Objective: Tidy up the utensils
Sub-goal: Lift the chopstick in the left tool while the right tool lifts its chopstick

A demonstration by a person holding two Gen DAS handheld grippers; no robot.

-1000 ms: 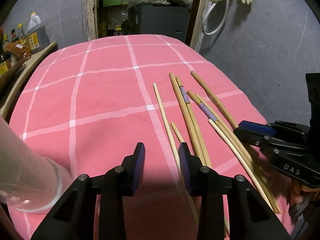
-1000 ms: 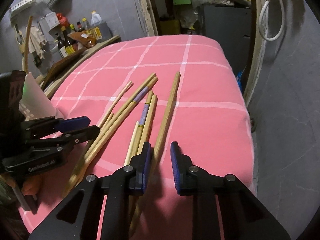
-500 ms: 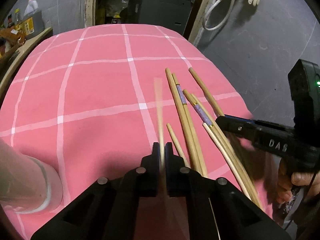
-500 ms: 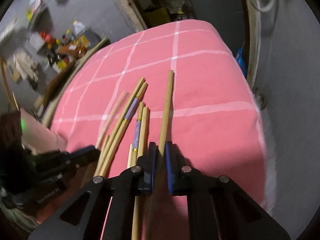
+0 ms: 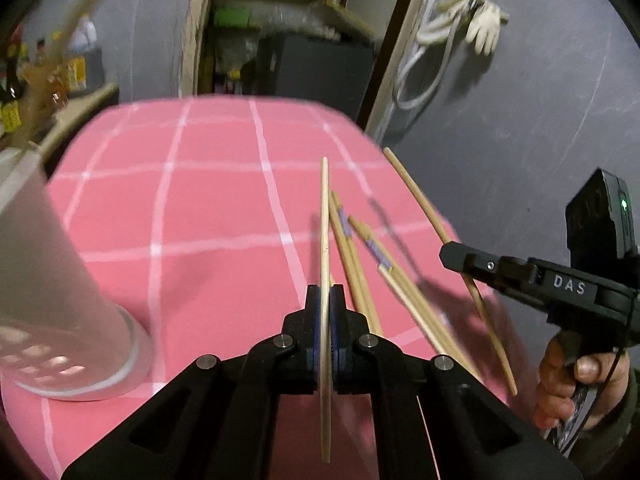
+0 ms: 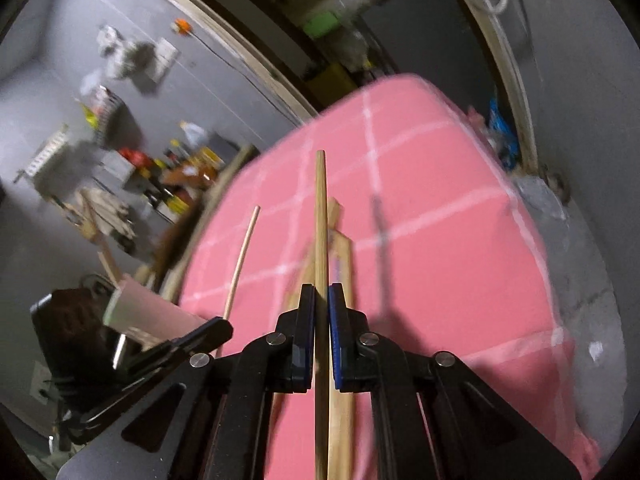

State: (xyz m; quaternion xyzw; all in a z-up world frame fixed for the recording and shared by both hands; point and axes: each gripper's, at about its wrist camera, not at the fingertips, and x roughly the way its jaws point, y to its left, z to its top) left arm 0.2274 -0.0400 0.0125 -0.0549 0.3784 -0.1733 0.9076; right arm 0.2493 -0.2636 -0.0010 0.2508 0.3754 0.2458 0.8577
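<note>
Here, the left gripper (image 5: 326, 312) is pinching a thin pale chopstick (image 5: 325, 240) between its blue pads, and the stick is up off the pink checked tabletop (image 5: 208, 216). The right gripper (image 6: 321, 312) is pinching a thicker brown chopstick (image 6: 320, 220) and holds it up in the air too. A little farther out, more chopsticks (image 5: 360, 264) lie in a loose bunch near the right edge of the tabletop, and a clear cup (image 5: 52, 288) stands by the near left corner.

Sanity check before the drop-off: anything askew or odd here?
Nothing damaged or spilled. Each gripper, left and right, is shut on one chopstick, pale and darker. The loose chopsticks lie fanned and crossing on the pink cloth, unsorted.
</note>
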